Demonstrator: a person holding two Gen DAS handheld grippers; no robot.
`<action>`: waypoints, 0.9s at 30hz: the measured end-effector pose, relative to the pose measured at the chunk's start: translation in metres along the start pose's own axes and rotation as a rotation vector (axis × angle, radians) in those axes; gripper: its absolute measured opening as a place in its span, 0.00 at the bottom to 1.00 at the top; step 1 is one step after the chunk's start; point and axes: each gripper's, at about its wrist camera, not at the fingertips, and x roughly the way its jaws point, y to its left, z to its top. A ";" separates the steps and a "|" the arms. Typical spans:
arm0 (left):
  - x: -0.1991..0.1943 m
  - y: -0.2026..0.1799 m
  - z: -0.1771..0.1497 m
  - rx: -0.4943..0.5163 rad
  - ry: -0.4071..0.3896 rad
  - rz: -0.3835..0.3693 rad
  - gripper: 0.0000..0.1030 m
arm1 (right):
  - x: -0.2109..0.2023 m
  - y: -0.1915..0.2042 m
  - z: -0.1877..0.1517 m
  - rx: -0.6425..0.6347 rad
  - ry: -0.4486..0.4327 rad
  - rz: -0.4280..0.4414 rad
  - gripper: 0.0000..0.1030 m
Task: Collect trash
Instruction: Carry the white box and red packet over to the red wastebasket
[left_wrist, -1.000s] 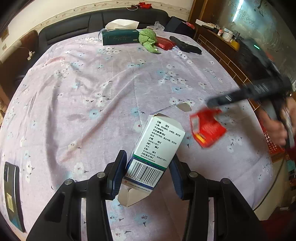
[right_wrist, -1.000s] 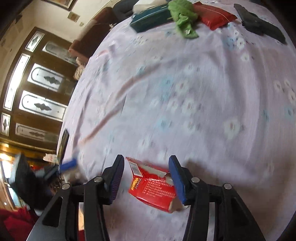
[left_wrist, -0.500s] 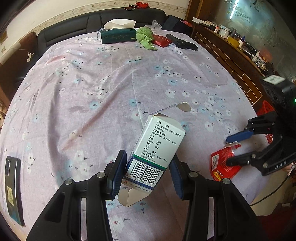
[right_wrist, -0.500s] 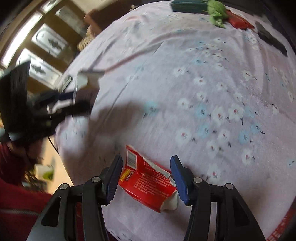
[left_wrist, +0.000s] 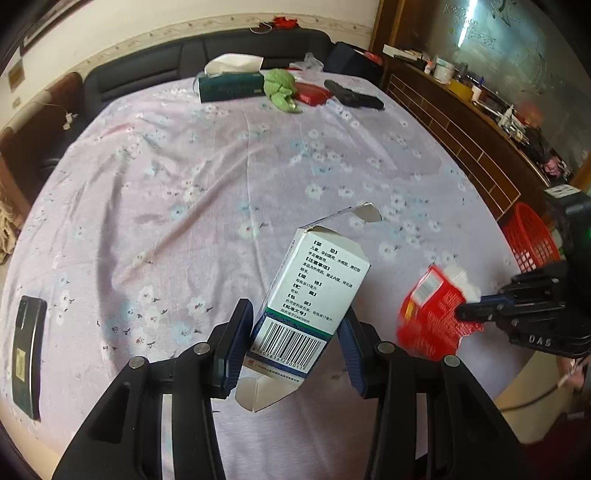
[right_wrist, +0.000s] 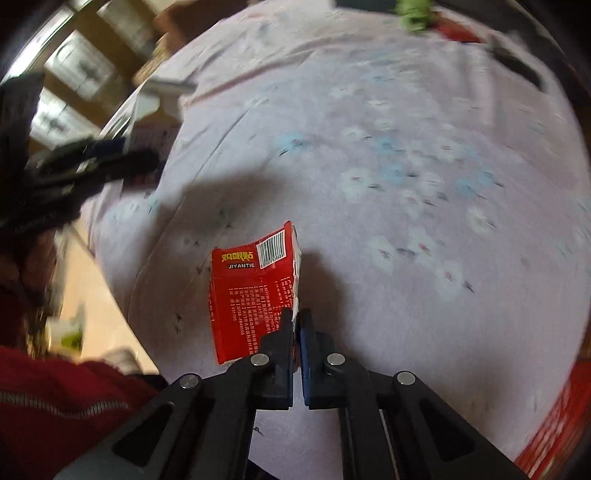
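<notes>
Round table (left_wrist: 155, 192) w/ lilac floral cloth, dark sofa behind; right wrist view is motion-blurred, so far items there are just green/red smears. Left hand-held gripper (left_wrist: 295, 347) clenched on a white/teal carton (left_wrist: 314, 295), tilted, both end flaps open, held above the cloth; side carries Chinese print too small to read, plus barcode starting 6 901616. Bottom flap partly hidden behind gripper fingers. Right hand-held gripper (right_wrist: 295, 328) pinches torn edge of a flattened red packet (right_wrist: 251, 295), jaws nearly together; label reads "JIYANTIE" under yellow Chinese characters, barcode at corner. In left wrist view the packet is blurred, near table edge, beside red basket (left_wrist: 532, 240), which is cut off by gripper body marked "DAS". Far side: tissue box (left_wrist: 231, 86), green cloth (left_wrist: 280, 88), red pouch (left_wrist: 314, 93). Phone (left_wrist: 27, 354) at near-left edge.
</notes>
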 end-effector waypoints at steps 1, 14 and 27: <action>-0.002 -0.005 0.002 0.003 -0.012 0.019 0.43 | -0.009 -0.005 -0.004 0.073 -0.042 -0.016 0.03; -0.015 -0.065 0.026 0.062 -0.088 0.126 0.43 | -0.084 -0.027 -0.043 0.425 -0.348 -0.150 0.03; -0.026 -0.103 0.044 0.178 -0.143 0.109 0.43 | -0.130 -0.040 -0.065 0.496 -0.452 -0.177 0.03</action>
